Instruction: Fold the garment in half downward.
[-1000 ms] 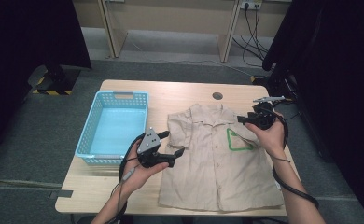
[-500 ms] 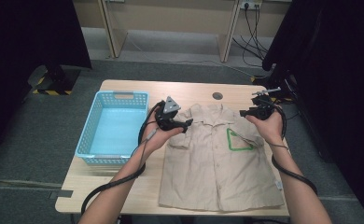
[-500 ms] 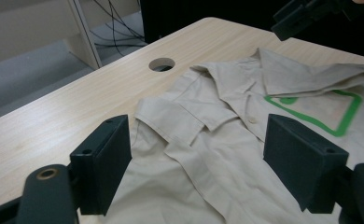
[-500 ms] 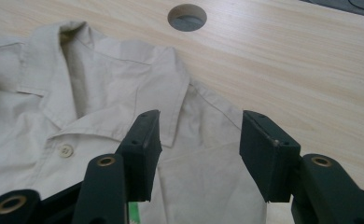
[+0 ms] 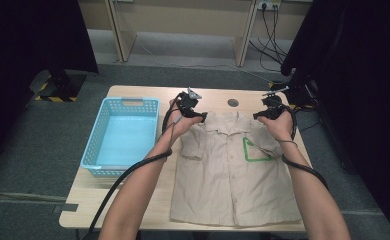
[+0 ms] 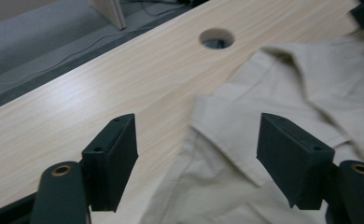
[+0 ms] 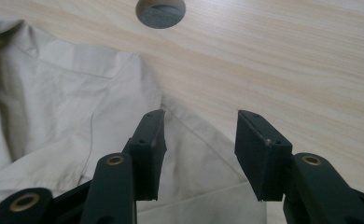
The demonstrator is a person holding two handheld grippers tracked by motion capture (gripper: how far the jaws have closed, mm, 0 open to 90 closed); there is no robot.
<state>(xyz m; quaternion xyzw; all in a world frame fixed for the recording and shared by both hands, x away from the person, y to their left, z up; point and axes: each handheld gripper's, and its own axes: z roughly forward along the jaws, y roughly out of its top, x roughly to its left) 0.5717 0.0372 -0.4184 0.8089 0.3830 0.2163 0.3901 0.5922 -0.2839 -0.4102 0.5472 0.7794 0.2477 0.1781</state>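
Note:
A beige short-sleeved shirt lies flat and face up on the wooden table, with a green outlined pocket on its chest. My left gripper hovers at the shirt's far left shoulder beside the collar. In the left gripper view the shoulder edge of the shirt lies between its jaws, which have just been closing and stand apart from the cloth. My right gripper is at the far right shoulder. Its jaws straddle the shoulder edge, have also been closing, and are open.
A light blue plastic basket stands on the table left of the shirt, with nothing in it. A round cable hole sits in the tabletop just beyond the collar. Cables trail from both grippers along the forearms. Dark curtains stand at the right.
The left hand has travelled from the shirt's near left side up to its far left shoulder. The right hand has shifted slightly inward and down to the right shoulder.

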